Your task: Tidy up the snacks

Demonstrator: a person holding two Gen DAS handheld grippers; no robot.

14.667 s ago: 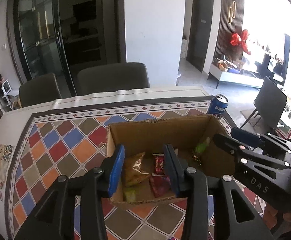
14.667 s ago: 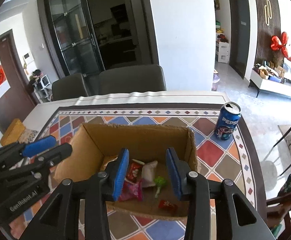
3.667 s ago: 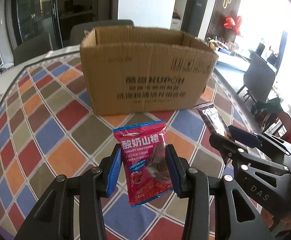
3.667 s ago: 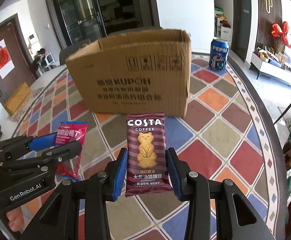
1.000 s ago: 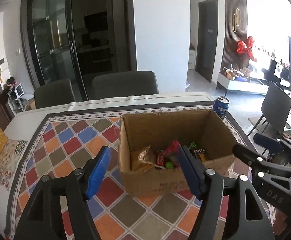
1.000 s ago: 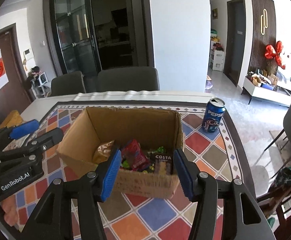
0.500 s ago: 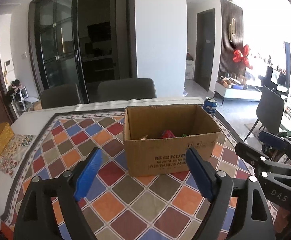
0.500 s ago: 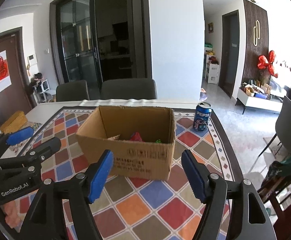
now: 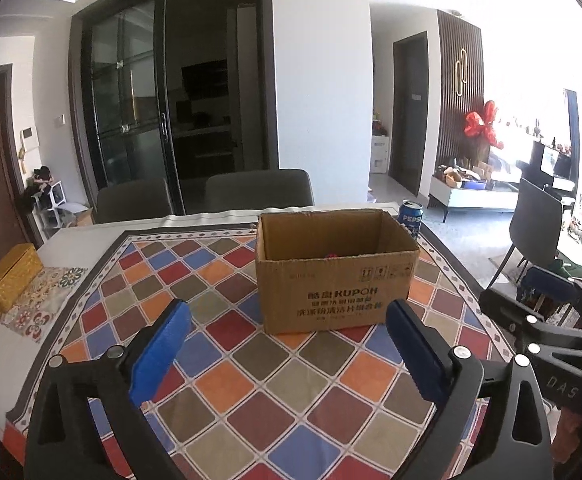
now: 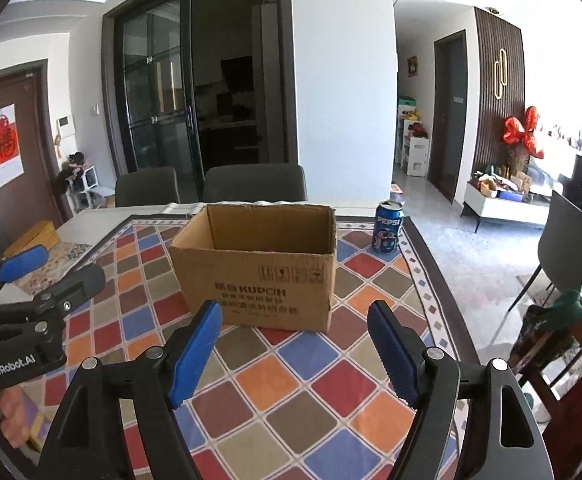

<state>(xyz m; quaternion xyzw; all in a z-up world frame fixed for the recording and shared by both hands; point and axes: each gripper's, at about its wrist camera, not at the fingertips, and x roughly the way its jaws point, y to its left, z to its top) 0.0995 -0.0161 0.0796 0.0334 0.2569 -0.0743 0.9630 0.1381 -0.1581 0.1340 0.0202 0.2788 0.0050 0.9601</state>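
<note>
An open cardboard box (image 9: 335,280) stands upright on the chequered tablecloth (image 9: 275,392); it also shows in the right wrist view (image 10: 259,276). Only a sliver of a red snack (image 9: 332,255) peeks over its front wall; the other snacks inside are hidden. My left gripper (image 9: 287,344) is open and empty, held back from the box on the near side. My right gripper (image 10: 295,344) is open and empty too, also short of the box. Each gripper shows at the edge of the other's view.
A blue Pepsi can (image 10: 387,232) stands behind the box at the right. A yellow box (image 9: 11,276) lies on a patterned cloth at the table's left edge. Grey chairs (image 9: 259,192) stand at the far side, and another chair (image 10: 563,240) to the right.
Both grippers have drawn back and lower from the box, so its inside and the snacks have dropped out of sight. Earlier each held a snack packet; both are now empty and wider open.
</note>
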